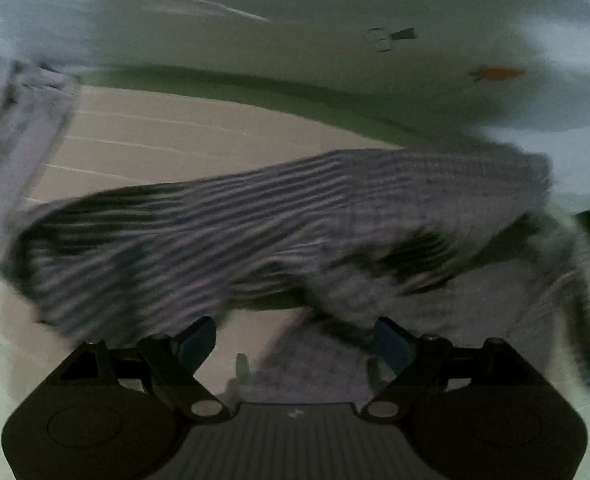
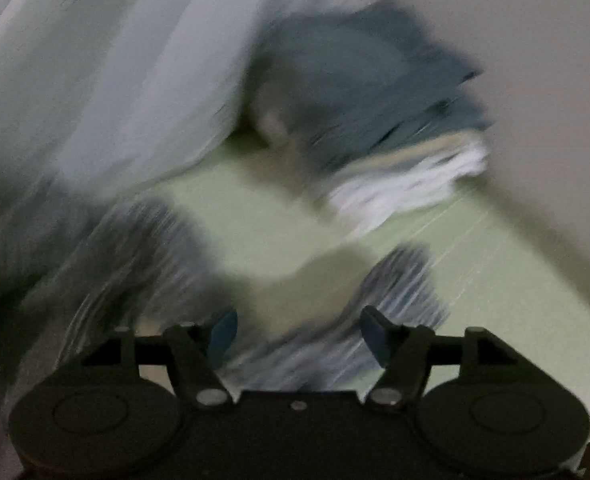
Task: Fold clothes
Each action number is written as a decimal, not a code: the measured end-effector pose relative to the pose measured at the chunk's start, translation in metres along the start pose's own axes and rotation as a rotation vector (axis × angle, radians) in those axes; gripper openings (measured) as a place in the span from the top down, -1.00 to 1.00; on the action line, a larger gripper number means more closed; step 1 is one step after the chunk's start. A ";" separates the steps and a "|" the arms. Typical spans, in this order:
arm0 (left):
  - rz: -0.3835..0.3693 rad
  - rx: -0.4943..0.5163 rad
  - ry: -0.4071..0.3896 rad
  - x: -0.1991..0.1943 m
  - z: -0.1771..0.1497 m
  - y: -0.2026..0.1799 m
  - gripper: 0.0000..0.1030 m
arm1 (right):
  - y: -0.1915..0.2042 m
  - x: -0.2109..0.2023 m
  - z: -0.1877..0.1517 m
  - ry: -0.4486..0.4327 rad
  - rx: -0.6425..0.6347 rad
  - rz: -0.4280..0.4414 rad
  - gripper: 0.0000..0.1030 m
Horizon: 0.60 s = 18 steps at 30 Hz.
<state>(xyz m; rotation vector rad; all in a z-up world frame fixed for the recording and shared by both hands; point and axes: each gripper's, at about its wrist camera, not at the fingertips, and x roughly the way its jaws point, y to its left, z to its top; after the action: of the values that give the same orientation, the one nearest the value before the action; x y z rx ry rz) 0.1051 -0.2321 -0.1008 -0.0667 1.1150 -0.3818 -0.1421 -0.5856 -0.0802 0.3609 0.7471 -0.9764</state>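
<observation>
Two grippers, left gripper (image 1: 295, 340), right gripper (image 2: 297, 334), agape; one checked garment (image 1: 279, 232).

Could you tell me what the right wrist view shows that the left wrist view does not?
Only the right wrist view shows a stack of folded clothes, blue-grey on top and white beneath, and the open right gripper.

Only the left wrist view shows the pale sheet's small orange print, a beige striped surface, and the open left gripper.

Both, though blurred, show the grey checked garment near the fingers and the green surface.
</observation>
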 end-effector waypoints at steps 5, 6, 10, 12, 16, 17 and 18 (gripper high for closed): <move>-0.126 -0.056 0.044 0.020 0.012 -0.015 -0.68 | 0.046 0.002 -0.034 0.093 -0.068 0.105 -0.37; -0.129 -0.063 0.055 0.025 0.013 -0.016 -0.66 | 0.052 0.003 -0.036 0.102 -0.084 0.125 -0.37; -0.112 -0.116 0.108 0.045 0.020 -0.009 0.16 | 0.070 0.001 -0.039 0.125 -0.129 0.172 -0.38; -0.086 -0.132 0.125 0.051 0.027 -0.002 0.95 | 0.074 0.002 -0.039 0.125 -0.144 0.171 -0.39; -0.031 -0.145 0.017 0.042 0.059 0.025 0.97 | 0.072 0.006 -0.038 0.128 -0.148 0.139 -0.39; -0.013 -0.145 -0.026 0.037 0.070 0.034 0.97 | 0.070 0.008 -0.037 0.130 -0.143 0.129 -0.39; -0.003 -0.157 -0.061 0.033 0.083 0.043 0.96 | 0.068 0.008 -0.036 0.128 -0.140 0.121 -0.39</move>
<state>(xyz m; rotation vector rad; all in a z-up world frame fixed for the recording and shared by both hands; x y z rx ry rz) 0.2023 -0.2143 -0.1027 -0.2174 1.0834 -0.2930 -0.0961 -0.5330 -0.1142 0.3449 0.8950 -0.7881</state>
